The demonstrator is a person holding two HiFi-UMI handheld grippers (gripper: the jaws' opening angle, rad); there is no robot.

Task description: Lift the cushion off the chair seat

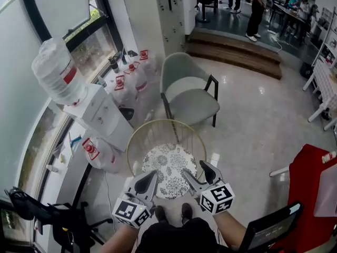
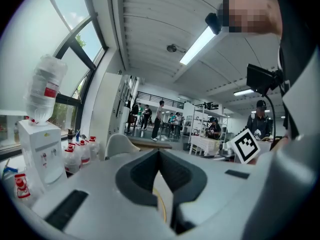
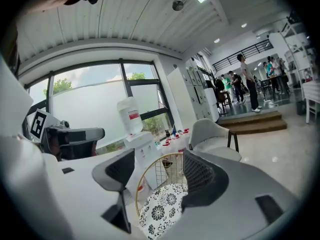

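Note:
A round cushion (image 1: 168, 165) with a black-and-white flower print lies on the seat of a gold wire chair (image 1: 138, 136), straight below me. Both grippers hover over the cushion's near edge, apart from it. My left gripper (image 1: 152, 174) is at the near left; in the left gripper view its fingertips meet, so the left gripper (image 2: 160, 152) is shut with nothing in it. My right gripper (image 1: 198, 172) is at the near right with its jaws spread. Between the jaws of the right gripper (image 3: 159, 165), the cushion (image 3: 162, 211) and the chair's wire back (image 3: 150, 171) show, untouched.
A grey armchair (image 1: 189, 91) stands beyond the wire chair. A water dispenser (image 1: 100, 112) with its bottle (image 1: 55, 70) and several water jugs (image 1: 126, 80) line the window at left. A red object (image 1: 310, 178) is at right, with steps (image 1: 237, 49) and people further back.

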